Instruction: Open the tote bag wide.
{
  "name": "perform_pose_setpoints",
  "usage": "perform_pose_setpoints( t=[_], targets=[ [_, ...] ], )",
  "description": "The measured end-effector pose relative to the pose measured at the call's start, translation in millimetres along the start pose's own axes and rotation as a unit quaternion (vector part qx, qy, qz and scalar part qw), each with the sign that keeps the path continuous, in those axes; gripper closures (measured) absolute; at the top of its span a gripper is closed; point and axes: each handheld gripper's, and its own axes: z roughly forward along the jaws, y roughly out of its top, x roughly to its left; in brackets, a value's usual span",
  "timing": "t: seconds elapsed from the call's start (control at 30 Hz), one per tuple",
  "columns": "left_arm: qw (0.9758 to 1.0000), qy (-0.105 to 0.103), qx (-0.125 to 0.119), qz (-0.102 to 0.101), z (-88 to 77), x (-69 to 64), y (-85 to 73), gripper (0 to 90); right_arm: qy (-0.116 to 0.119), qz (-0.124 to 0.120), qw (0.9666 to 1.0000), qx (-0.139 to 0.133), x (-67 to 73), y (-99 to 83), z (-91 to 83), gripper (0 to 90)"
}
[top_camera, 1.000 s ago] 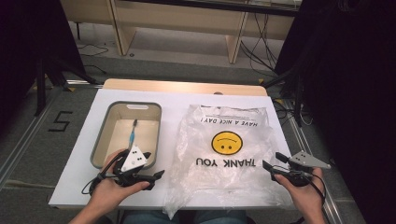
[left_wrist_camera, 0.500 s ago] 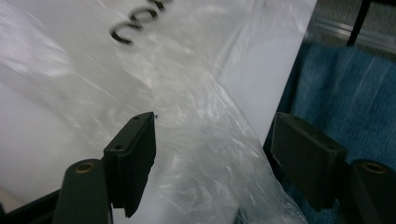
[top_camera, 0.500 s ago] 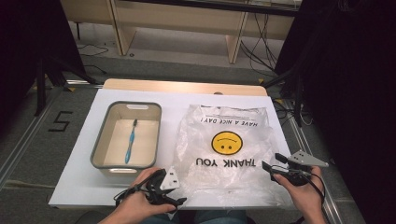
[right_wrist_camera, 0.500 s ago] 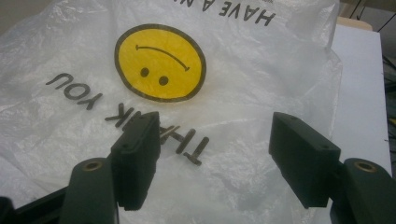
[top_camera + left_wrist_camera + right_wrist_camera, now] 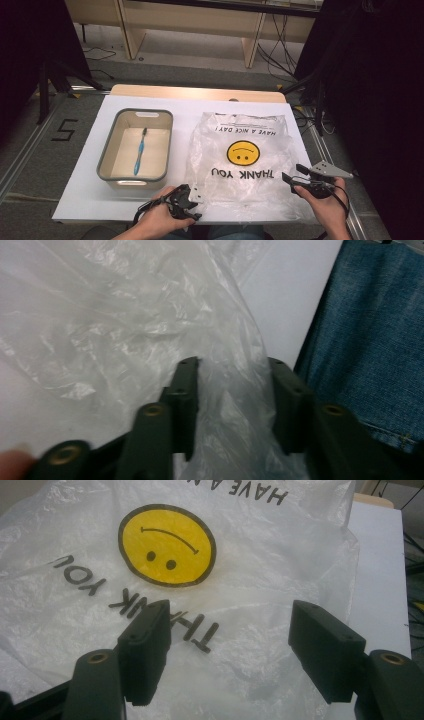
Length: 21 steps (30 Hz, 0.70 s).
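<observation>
Plastic bag (image 5: 240, 155) on white table (image 5: 90, 200) | left gripper (image 5: 232, 407) closing around bag edge | right gripper (image 5: 230, 650) agape

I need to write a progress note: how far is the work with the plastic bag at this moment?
Early stage. Done: the plastic bag lies flat on the table. In hand: the left gripper has just been closing at the bag's near left corner, film between its jaws but not yet pinched; the right gripper waits open above the bag. Left: the toothbrush lies in the bin.
</observation>
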Motion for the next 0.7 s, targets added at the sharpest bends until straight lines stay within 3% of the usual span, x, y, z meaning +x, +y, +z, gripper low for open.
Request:
perform_pose_setpoints(
  t=[0.07, 0.23, 0.3, 0.37, 0.5, 0.57, 0.67, 0.7],
  targets=[
    [1.0, 0.004, 0.003, -0.005, 0.4, 3.4, 2.1, 74.6, 0.0, 0.001, 1.0, 0.001, -0.3, -0.1, -0.1, 34.4],
    [0.9997, 0.018, 0.015, -0.005, 2.0, 6.8, 7.6, 86.8, 0.0, 0.002, 1.0, 0.003, -0.8, -0.1, -0.3, 34.5],
    [0.9991, 0.032, 0.025, 0.002, 2.5, 8.4, 11.6, 88.1, 0.003, 0.001, 0.9999, 0.015, -1.3, -0.6, -0.1, 36.7],
    [0.9978, 0.059, 0.029, 0.01, 3.9, 10.3, 16.4, 88.3, 0.0, 0.001, 0.9996, 0.03, -1.3, -0.6, -0.4, 38.0],
    [0.9966, 0.081, 0.015, -0.005, 3.4, 16.8, 26.8, 88.3, -0.021, 0.0, 0.9988, 0.044, -4.1, 0.9, -3.7, 40.4],
    [0.9956, 0.093, 0.007, -0.013, 1.1, 21.1, 32.7, 88.4, -0.036, 0.016, 0.9983, 0.043, -10.1, 1.5, -8.6, 40.9],
    [0.9929, 0.116, -0.008, -0.025, -1.8, 28.1, 41.3, 88.4, -0.038, 0.024, 0.998, 0.044, -13.8, 0.6, -10.7, 41.4],
    [0.9917, 0.124, -0.013, -0.031, -2.2, 30.8, 43.7, 88.4, -0.027, 0.03, 0.9981, 0.047, -15.4, -0.3, -12.3, 41.7]
  ],
)
